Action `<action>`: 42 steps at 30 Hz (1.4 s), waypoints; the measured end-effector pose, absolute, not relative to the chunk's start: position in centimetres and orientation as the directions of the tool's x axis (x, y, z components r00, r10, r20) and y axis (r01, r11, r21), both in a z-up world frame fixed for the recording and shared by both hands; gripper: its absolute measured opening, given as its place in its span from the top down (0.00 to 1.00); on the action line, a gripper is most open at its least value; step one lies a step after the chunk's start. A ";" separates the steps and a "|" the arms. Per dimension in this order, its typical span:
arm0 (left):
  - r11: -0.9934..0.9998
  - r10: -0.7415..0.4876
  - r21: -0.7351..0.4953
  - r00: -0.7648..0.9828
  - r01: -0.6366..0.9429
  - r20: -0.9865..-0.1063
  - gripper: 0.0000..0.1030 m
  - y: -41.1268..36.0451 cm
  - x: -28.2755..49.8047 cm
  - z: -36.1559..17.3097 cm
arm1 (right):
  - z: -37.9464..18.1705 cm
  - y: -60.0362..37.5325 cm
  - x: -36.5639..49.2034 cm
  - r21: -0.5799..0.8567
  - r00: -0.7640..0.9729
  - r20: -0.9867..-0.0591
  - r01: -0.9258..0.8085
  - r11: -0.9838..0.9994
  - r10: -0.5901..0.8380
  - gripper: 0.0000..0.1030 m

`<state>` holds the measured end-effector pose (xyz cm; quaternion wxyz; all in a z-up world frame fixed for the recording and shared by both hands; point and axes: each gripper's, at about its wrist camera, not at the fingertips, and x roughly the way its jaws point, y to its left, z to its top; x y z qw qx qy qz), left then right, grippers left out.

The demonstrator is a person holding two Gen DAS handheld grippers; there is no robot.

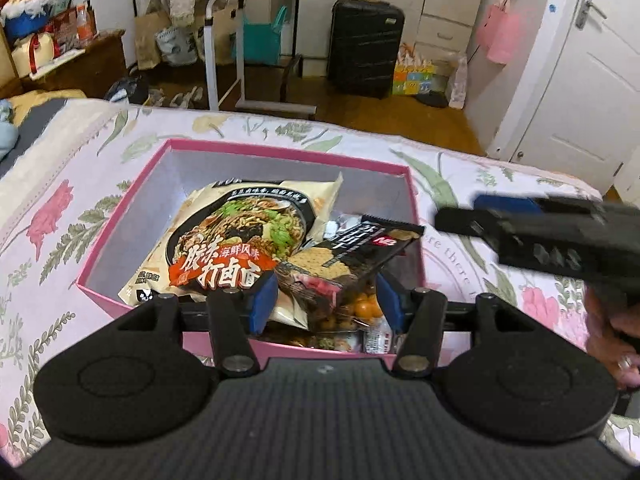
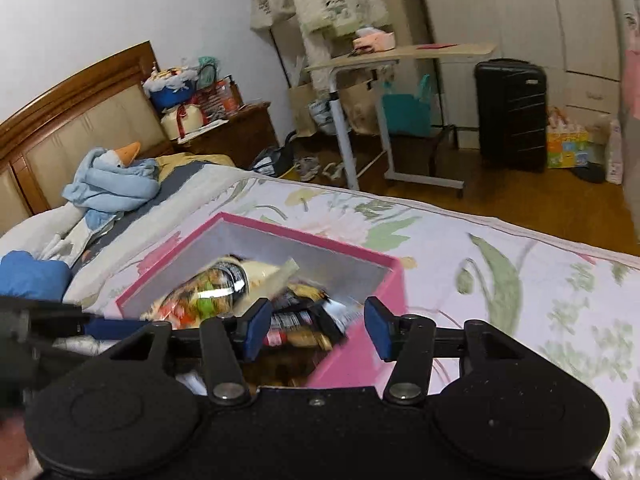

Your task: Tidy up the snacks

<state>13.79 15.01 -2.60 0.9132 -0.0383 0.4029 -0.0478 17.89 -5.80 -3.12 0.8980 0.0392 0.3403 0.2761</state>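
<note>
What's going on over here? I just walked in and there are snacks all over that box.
A person is sorting snacks into a pink box on the floral bedspread, holding tongs in each hand. The left tongs hang open around a black cracker packet, which leans beside a noodle bag inside the box. The right tongs are open and empty over the box's near corner.

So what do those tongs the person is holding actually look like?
Both are alike: the left tongs and right tongs have matte black plastic bodies with two round lobes, black linkage arms on silver rivets, and blue pads on the fingertips. No cables or sleeves show.
</note>
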 end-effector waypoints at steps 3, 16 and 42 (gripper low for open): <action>0.992 -0.122 -0.095 0.697 0.078 -0.707 0.47 14.4 12.3 -1.9 | -2.8 -8.1 14.6 0.247 0.649 -0.588 -0.423 0.872 0.482 0.43; 0.972 -0.228 -0.124 0.675 0.199 -0.701 0.47 11.8 5.8 0.6 | 1.5 -14.3 3.3 0.252 0.728 -0.596 -0.231 0.940 0.339 0.38; 0.970 -0.217 -0.066 0.700 0.236 -0.680 0.30 8.1 -0.2 2.2 | 2.4 -16.4 -3.9 0.118 0.769 -0.628 -0.063 0.991 0.123 0.26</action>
